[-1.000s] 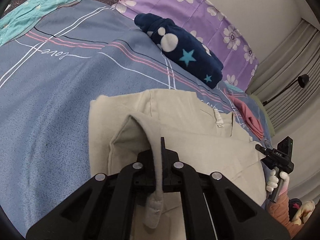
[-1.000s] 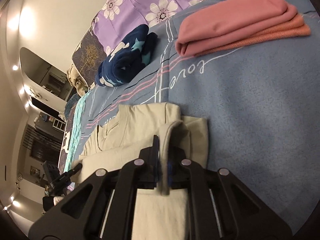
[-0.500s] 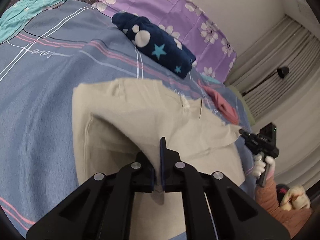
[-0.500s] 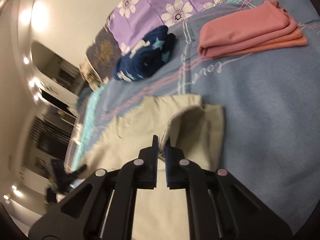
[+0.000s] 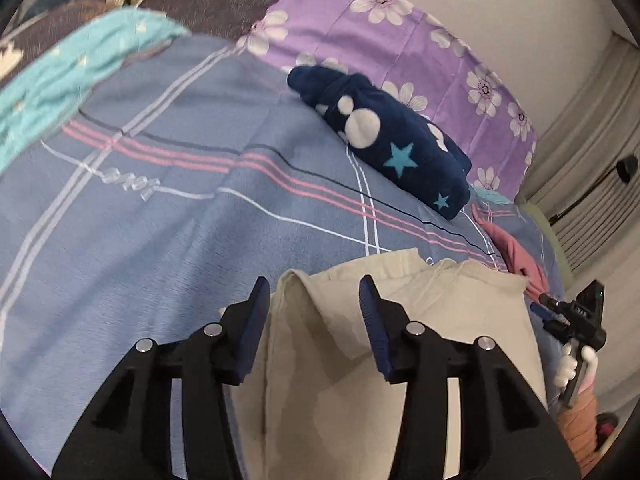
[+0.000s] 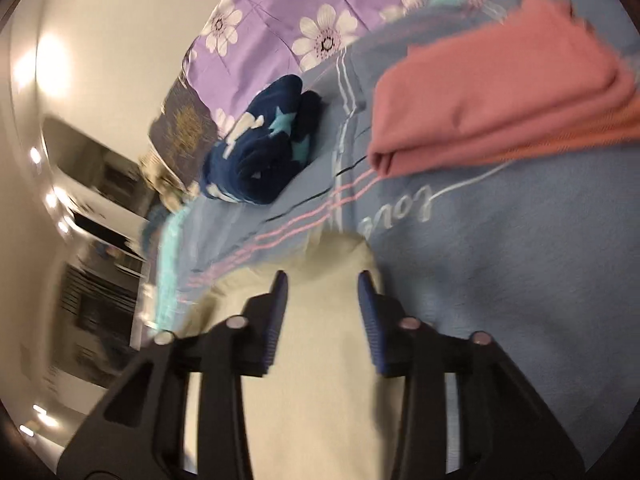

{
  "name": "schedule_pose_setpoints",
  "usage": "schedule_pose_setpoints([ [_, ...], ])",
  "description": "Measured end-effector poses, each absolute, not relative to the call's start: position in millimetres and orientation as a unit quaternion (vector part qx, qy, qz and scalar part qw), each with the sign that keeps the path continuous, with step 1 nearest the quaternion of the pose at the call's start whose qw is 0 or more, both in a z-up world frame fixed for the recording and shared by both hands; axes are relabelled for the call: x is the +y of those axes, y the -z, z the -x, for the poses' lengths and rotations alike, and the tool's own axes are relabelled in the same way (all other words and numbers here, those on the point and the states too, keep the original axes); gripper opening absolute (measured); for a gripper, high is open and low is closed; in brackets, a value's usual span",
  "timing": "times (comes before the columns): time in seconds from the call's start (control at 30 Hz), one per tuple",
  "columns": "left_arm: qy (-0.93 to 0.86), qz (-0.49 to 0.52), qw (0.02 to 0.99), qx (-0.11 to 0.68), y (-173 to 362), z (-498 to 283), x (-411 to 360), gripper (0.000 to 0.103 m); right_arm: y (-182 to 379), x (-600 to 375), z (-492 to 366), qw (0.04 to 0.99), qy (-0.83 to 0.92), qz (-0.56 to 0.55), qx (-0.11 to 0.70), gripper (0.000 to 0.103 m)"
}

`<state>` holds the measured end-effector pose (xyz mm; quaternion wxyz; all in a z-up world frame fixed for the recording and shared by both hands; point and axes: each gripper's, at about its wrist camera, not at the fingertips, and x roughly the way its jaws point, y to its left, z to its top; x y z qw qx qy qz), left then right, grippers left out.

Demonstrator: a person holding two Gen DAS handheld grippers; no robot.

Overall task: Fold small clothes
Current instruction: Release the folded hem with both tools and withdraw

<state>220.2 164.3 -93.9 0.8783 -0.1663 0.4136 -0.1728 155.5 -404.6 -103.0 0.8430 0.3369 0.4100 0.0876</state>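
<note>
A beige garment (image 5: 420,344) lies folded on the blue bedspread (image 5: 160,208). My left gripper (image 5: 312,312) is open and empty, its jaws spread over the garment's left folded edge. In the right wrist view the same beige garment (image 6: 320,380) fills the bottom middle. My right gripper (image 6: 322,300) is open and empty above its right edge. The right gripper also shows in the left wrist view (image 5: 576,316), at the far right beyond the garment.
A folded navy garment with stars and dots (image 5: 384,144) lies behind, near a purple flowered pillow (image 5: 400,32). A folded pink stack (image 6: 500,100) lies to the right, also seen in the left wrist view (image 5: 520,260). A teal cloth (image 5: 68,64) lies far left.
Both grippers were shut on folds of the beige garment; they carried it over, then opened and let go. The garment now lies flat and folded.
</note>
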Motion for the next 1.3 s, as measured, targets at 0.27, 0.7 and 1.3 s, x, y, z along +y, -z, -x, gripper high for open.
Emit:
schedule_pose_setpoints([
  [0.27, 0.221, 0.062, 0.897, 0.378, 77.8, -192.3, 154.9, 0.055, 116.6, -398.9, -164.4, 0.853, -0.069, -0.273, 0.439, 0.041],
  [0.7, 0.124, -0.108, 0.898, 0.408, 108.8, -261.2, 101.2, 0.055, 136.3, -400.1, -174.4, 0.85, -0.081, -0.287, 0.435, 0.042],
  [1.3, 0.225, 0.041, 0.894, 0.385, 78.2, -280.9, 114.8, 0.003, 92.4, -402.7, -167.4, 0.886, -0.084, -0.272, 0.366, 0.002],
])
